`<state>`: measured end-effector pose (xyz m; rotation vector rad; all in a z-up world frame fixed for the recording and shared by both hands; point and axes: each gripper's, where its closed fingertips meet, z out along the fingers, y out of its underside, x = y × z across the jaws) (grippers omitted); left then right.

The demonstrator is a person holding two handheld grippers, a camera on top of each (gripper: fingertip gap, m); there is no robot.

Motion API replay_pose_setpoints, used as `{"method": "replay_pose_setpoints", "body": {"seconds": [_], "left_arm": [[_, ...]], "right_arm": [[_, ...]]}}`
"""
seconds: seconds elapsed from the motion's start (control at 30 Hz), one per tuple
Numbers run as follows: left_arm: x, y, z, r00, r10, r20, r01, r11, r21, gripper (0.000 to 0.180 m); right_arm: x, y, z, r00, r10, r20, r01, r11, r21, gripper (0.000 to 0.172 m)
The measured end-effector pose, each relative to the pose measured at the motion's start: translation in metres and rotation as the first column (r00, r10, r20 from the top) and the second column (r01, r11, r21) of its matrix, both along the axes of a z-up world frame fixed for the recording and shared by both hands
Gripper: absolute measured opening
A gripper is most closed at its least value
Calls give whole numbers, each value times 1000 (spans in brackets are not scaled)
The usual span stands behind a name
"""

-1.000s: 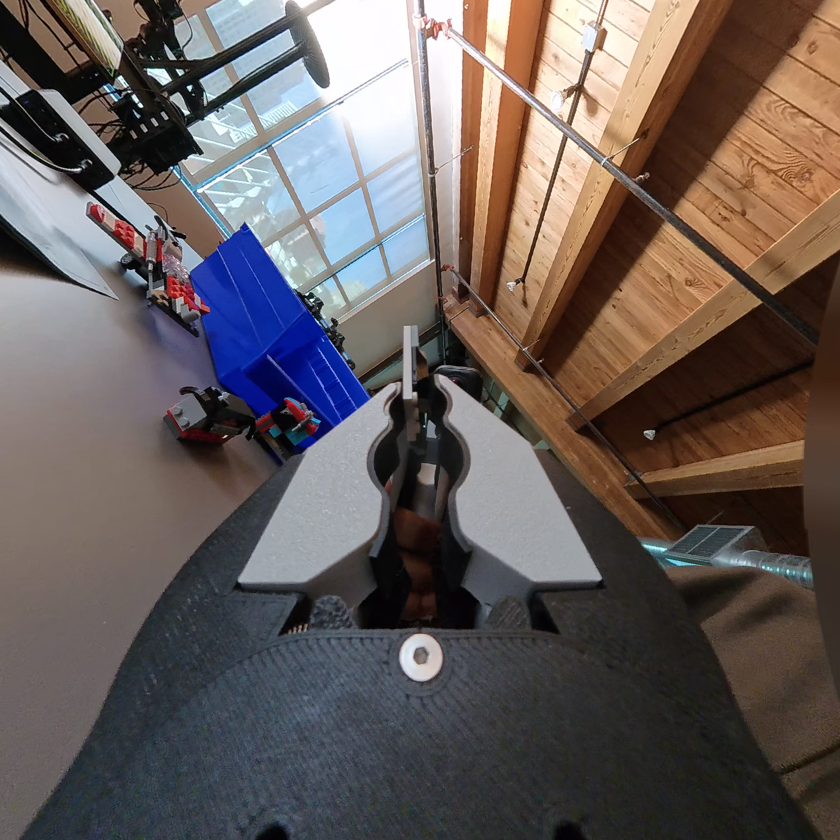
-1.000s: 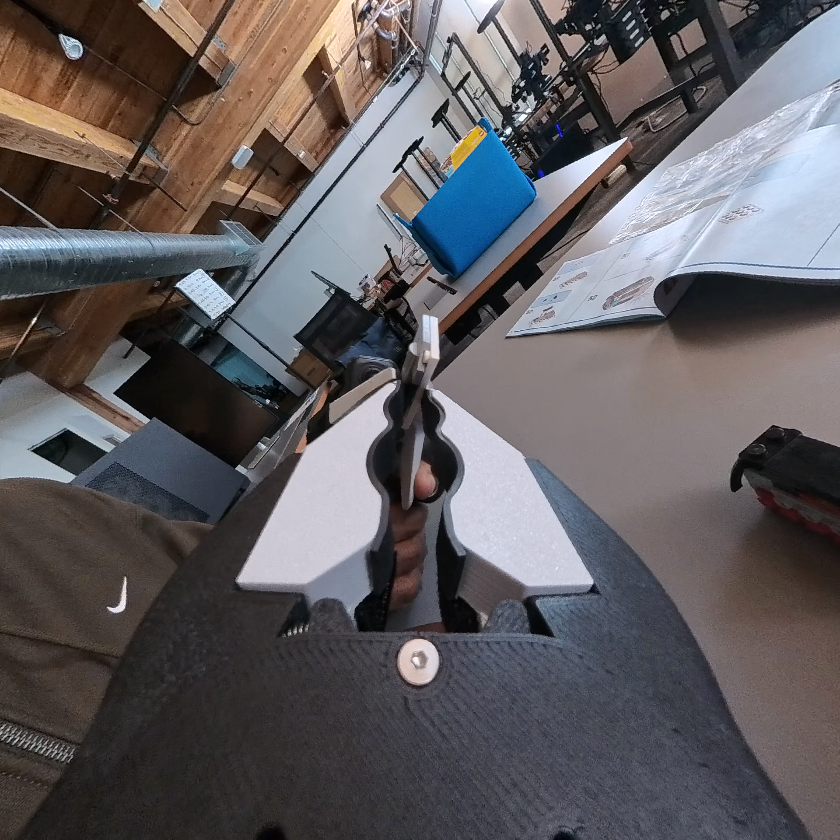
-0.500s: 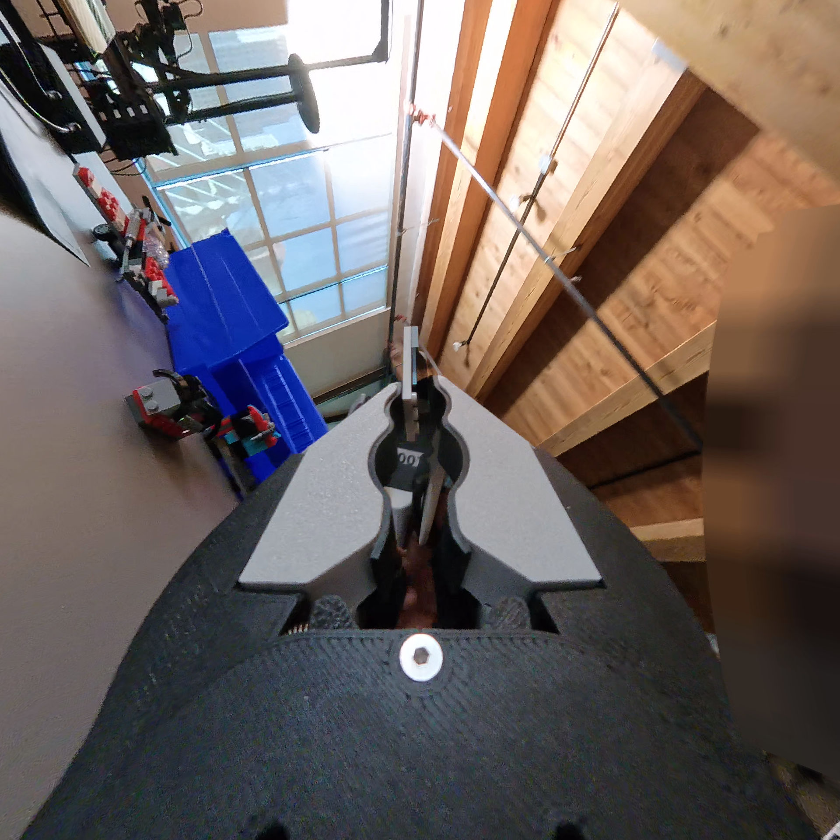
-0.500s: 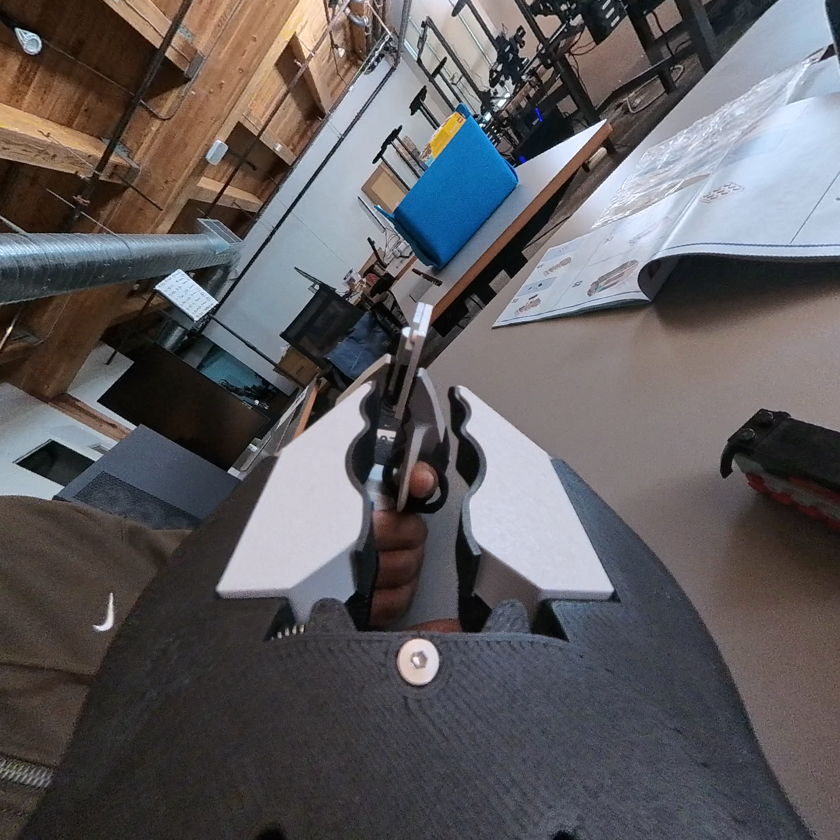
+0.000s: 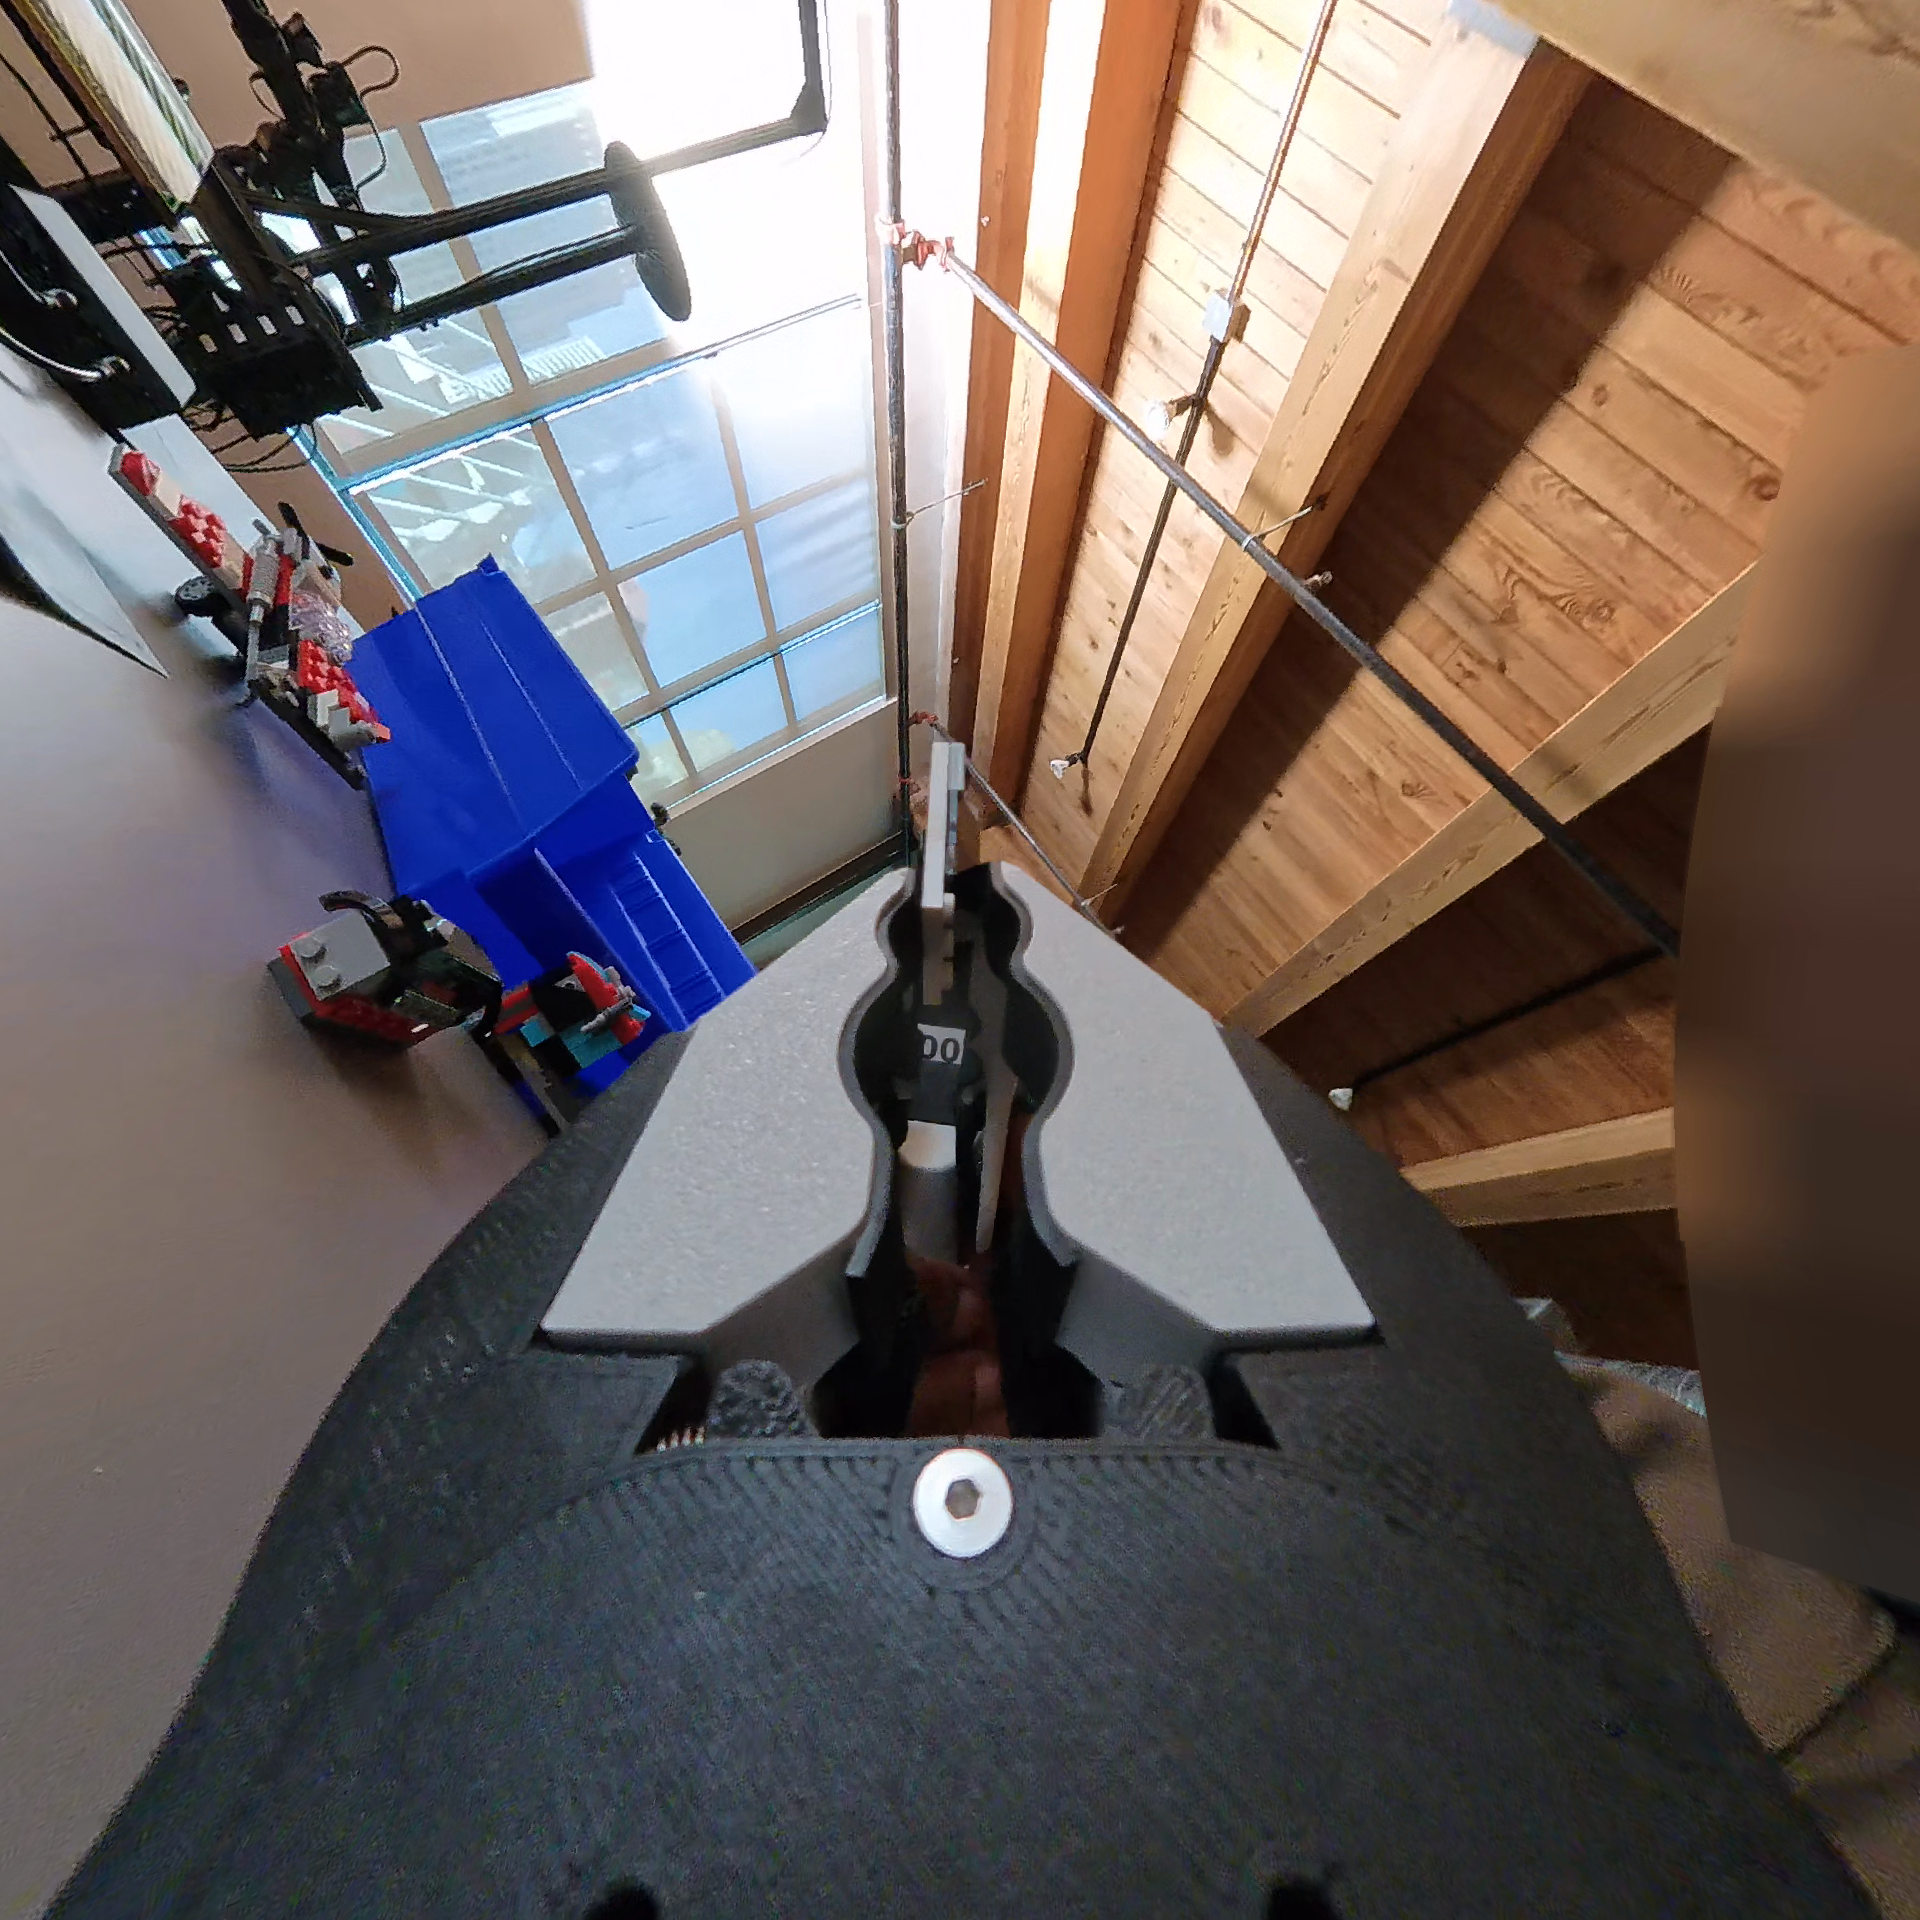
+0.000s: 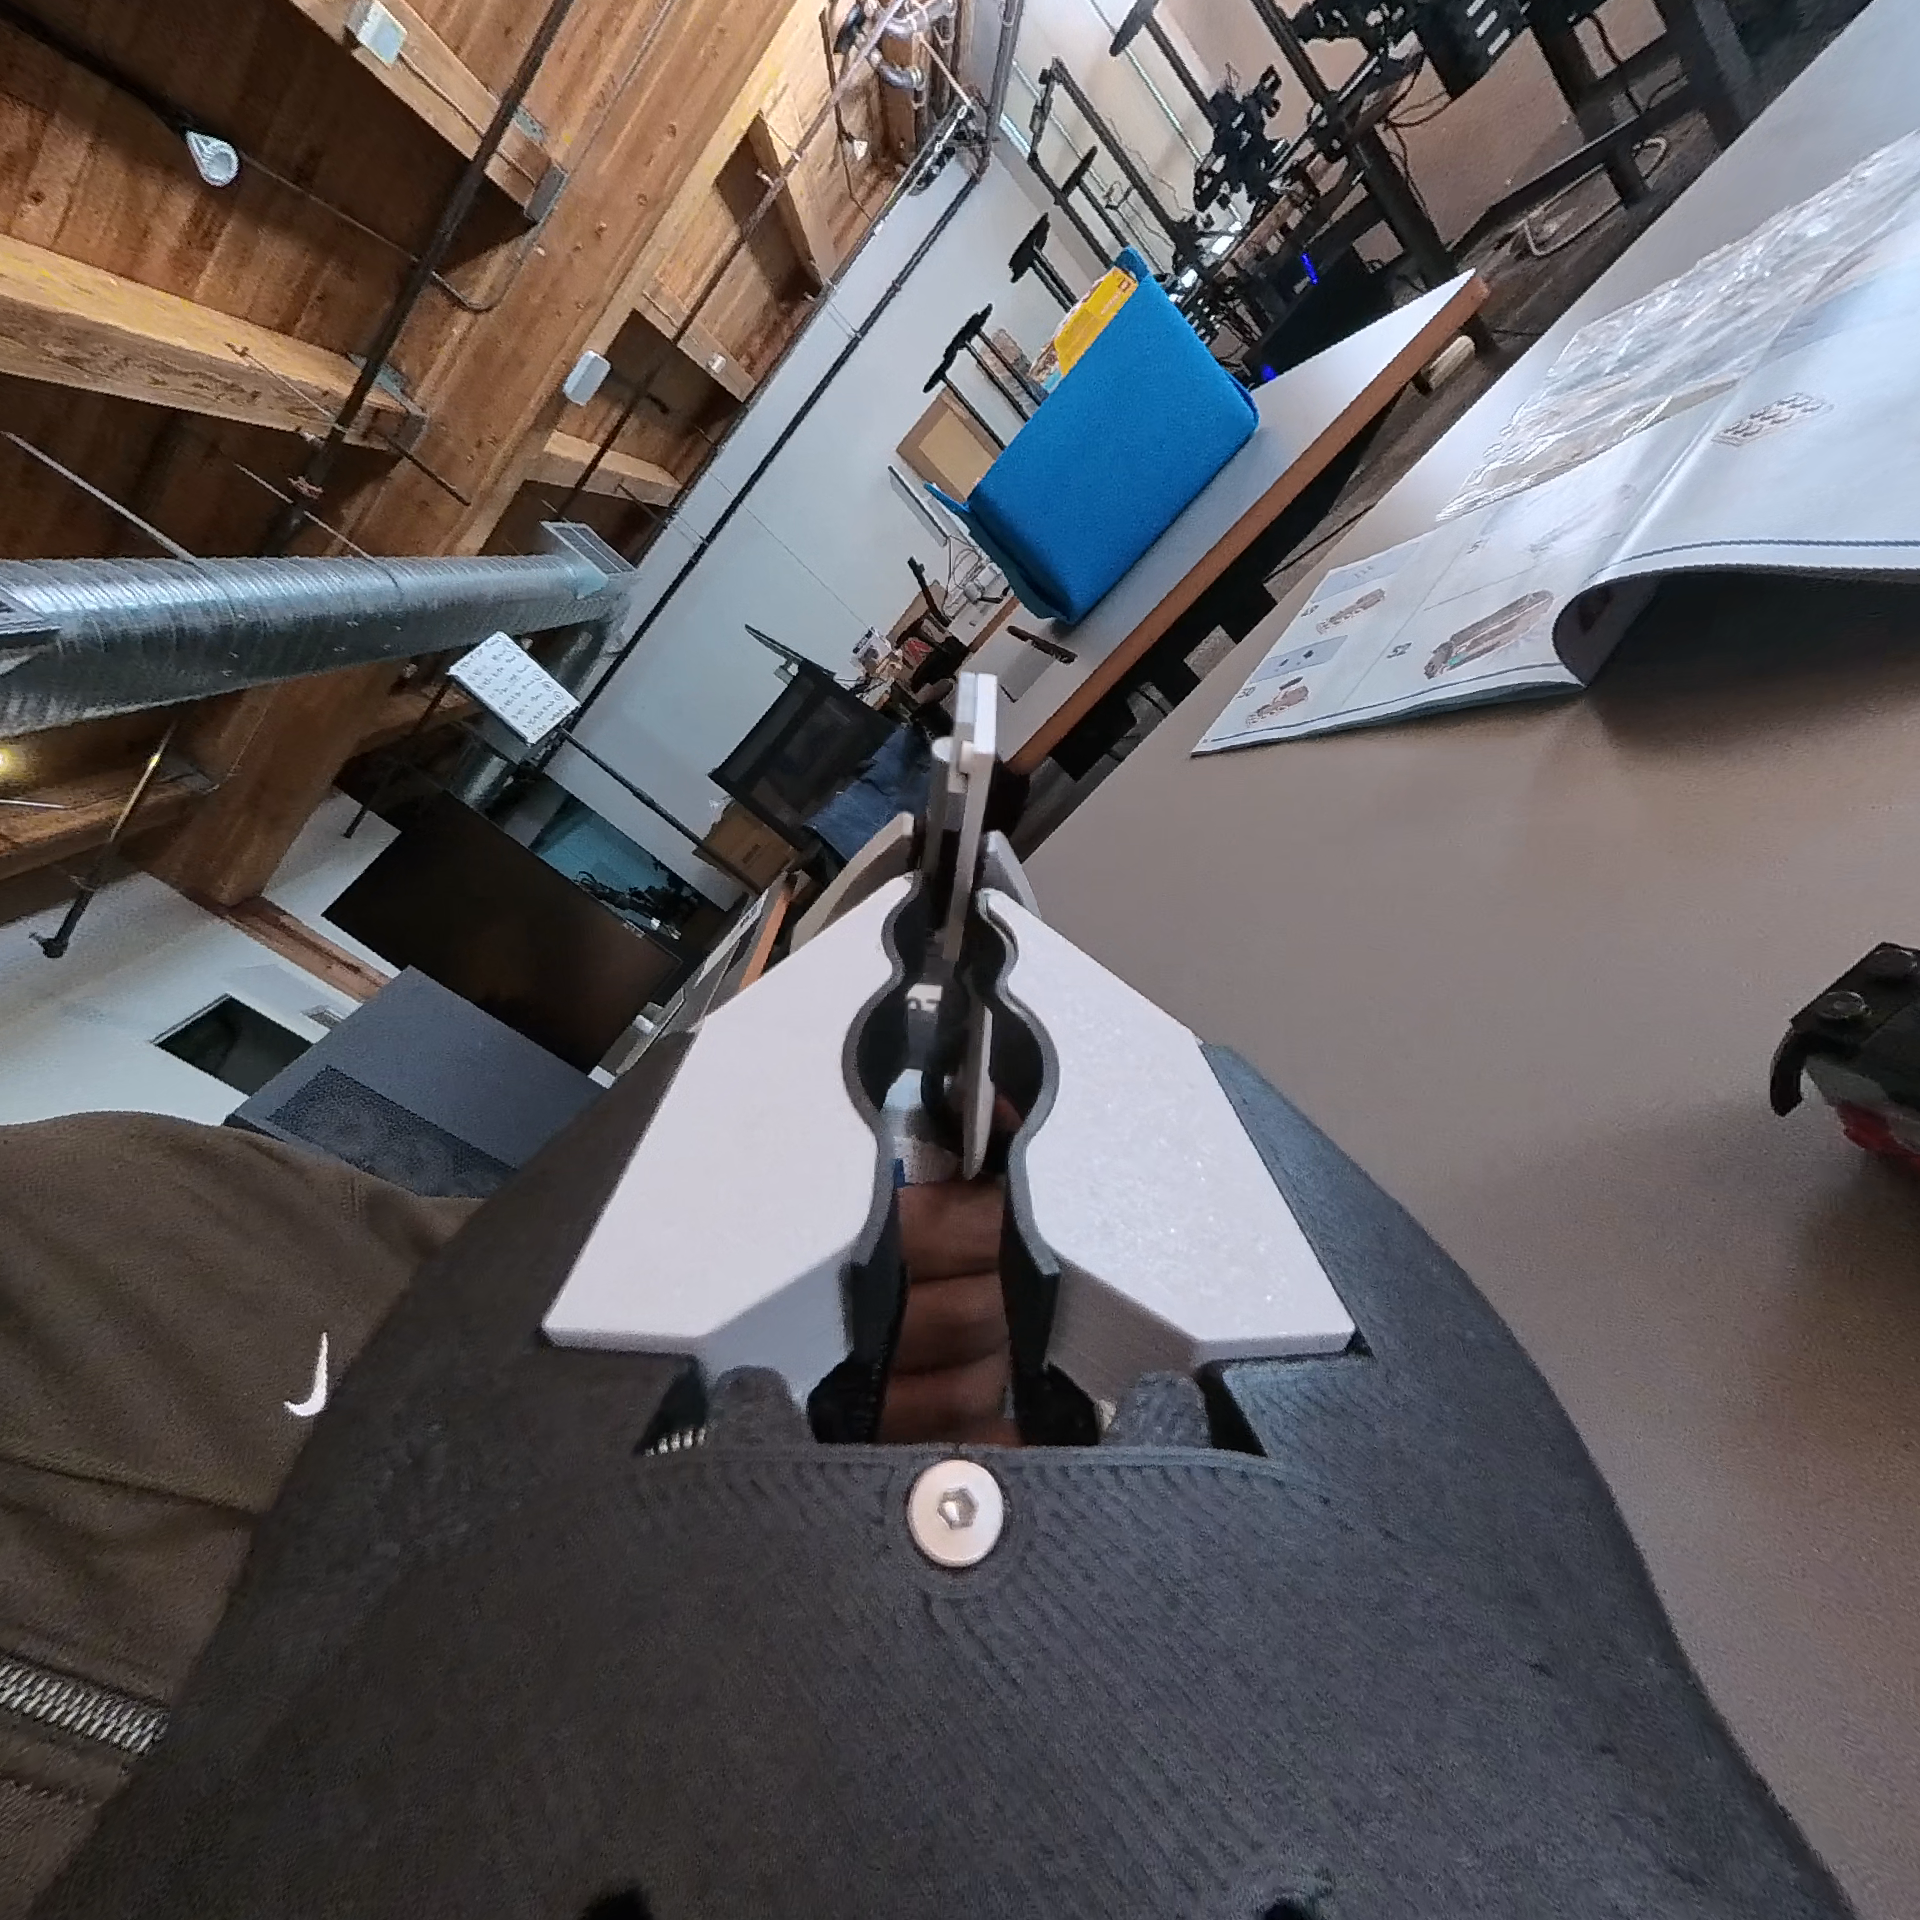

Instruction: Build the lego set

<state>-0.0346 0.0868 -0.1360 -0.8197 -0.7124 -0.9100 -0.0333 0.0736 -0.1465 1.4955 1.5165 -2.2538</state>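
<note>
Wooden ceiling beams (image 5: 1299,436) and a paned window (image 5: 644,499) fill the left wrist view, with a brown table (image 5: 156,1039) tilted along its left edge. On that table a blue bin (image 5: 499,748) stands by the window, and just beside it sit two small brick models (image 5: 384,977), red, grey and black. More red and grey bricks (image 5: 312,665) lie farther back, near a black stand (image 5: 260,281).

From the right wrist view, the same table (image 6: 1455,987) carries an open instruction booklet (image 6: 1507,623) and, at the right edge, a black-and-red brick model (image 6: 1860,1070). A blue box (image 6: 1112,478) sits on another table behind. An olive sleeve (image 6: 156,1351) shows at lower left.

Both tools are raised off the table and meet on one thin grey plate assembly. The left gripper (image 5: 951,914) has its fingers drawn close, pinching the grey plate (image 5: 943,821), which sticks out edge-on past the tips. The right gripper (image 6: 961,914) is likewise closed tight on the plate (image 6: 971,769), held edge-on and upright.
</note>
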Motion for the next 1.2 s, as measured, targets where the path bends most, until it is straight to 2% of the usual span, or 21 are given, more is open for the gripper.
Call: {"method": "replay_pose_setpoints", "body": {"seconds": [0.13,0.3,0.57,0.73,0.83,1.1,1.2], "left_arm": [[2,2,1,999,-30,-45,28,999,-38,29],[-1,-3,3,987,-92,-132,80,993,-92,32],[18,-12,0,886,-279,-371,184,945,-270,31],[20,-19,5,891,-345,-295,304,936,-176,24],[23,-20,5,884,-350,-311,307,935,-179,18],[32,-19,6,864,-382,-327,339,923,-184,22],[35,-19,7,855,-388,-343,344,921,-185,18]], "right_arm": [[2,2,4,1000,12,-18,-12,1000,11,6],[8,1,4,997,68,-28,-64,992,107,6],[21,-12,-14,987,156,-25,-133,906,402,7],[26,-17,-15,984,176,-39,-138,873,469,7],[28,-19,-14,981,186,-49,-139,861,489,7],[31,-19,-9,979,191,-68,-130,851,509,7],[34,-22,-8,976,209,-70,-144,846,513,7]]}}
